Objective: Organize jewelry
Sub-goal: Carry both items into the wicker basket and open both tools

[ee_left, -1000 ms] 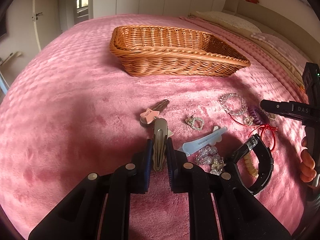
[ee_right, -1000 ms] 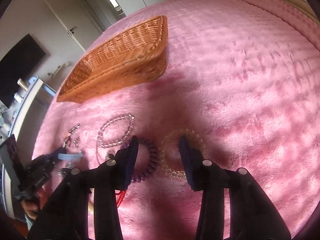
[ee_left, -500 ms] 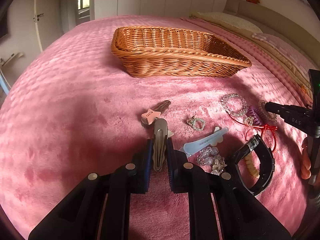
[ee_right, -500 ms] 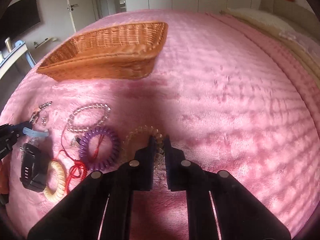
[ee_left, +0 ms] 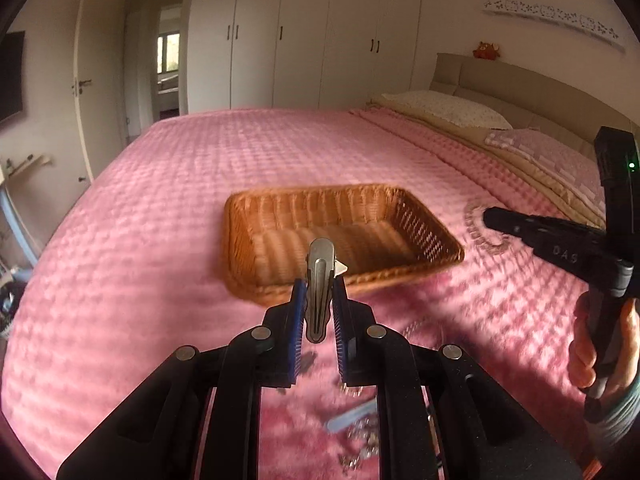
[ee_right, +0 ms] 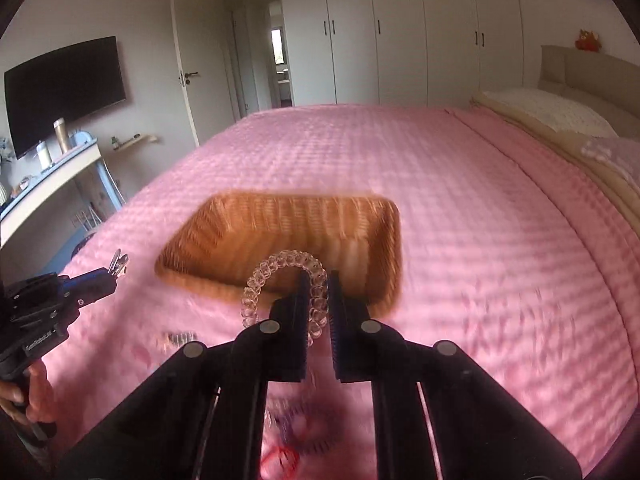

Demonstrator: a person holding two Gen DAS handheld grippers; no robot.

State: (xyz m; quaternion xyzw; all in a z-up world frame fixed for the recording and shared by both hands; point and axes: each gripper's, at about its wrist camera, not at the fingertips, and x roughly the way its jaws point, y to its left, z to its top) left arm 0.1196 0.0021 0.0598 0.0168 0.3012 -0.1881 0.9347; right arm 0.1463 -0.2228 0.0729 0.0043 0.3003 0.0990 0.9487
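My left gripper (ee_left: 319,300) is shut on a silver metal hair clip (ee_left: 319,280) and holds it in the air, in front of the near rim of the wicker basket (ee_left: 424,220). My right gripper (ee_right: 318,300) is shut on a clear spiral hair tie (ee_right: 272,272), also lifted, just before the basket (ee_right: 384,240). The basket looks empty. The right gripper with the hair tie (ee_left: 476,224) shows in the left wrist view to the right of the basket. The left gripper with the clip (ee_right: 116,264) shows in the right wrist view to the left of the basket.
The basket sits on a pink bedspread (ee_left: 280,148). Loose jewelry lies blurred below the grippers: a light blue clip (ee_left: 352,416), sparkly pieces (ee_left: 360,448), a purple spiral tie (ee_right: 304,424), a red cord (ee_right: 280,460). Pillows (ee_left: 444,110) lie at the right, a desk (ee_right: 48,180) at the left.
Both grippers have lifted off the bed with their items and moved toward the basket. The right gripper closed on the clear hair tie about half a second ago.
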